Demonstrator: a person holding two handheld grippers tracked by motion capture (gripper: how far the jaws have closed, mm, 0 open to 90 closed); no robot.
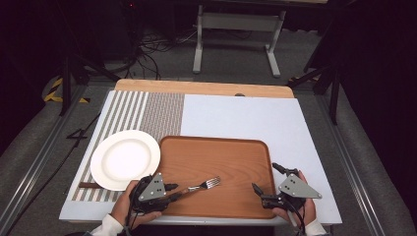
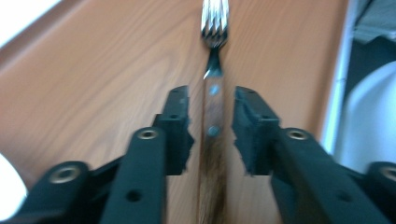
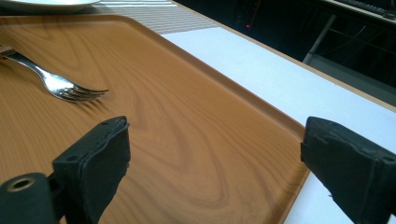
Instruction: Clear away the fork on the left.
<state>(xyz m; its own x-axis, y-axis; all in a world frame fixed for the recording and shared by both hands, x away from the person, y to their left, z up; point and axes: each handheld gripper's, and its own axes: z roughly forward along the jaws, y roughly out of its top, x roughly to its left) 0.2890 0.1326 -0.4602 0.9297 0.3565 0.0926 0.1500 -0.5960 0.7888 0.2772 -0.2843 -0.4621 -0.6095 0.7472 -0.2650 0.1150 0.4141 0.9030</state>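
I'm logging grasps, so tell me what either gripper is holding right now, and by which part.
Nothing is clamped. The left gripper straddles the fork's wooden handle with gaps on both sides. The right gripper is open over the tray.

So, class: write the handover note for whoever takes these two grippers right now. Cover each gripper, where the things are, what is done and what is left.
Left gripper: jaws open, one on each side of the fork's wooden handle, gaps showing on both sides, so not gripping.
Right gripper: wide open, holding nothing, at the tray's near right corner.
Fork: lying flat on the wooden tray, tines pointing away from the left gripper.
White plate: left of the tray, on the striped mat, nothing on it.
Done: fork is on the tray.
Left: probably to close on the handle or back off; I cannot tell which.
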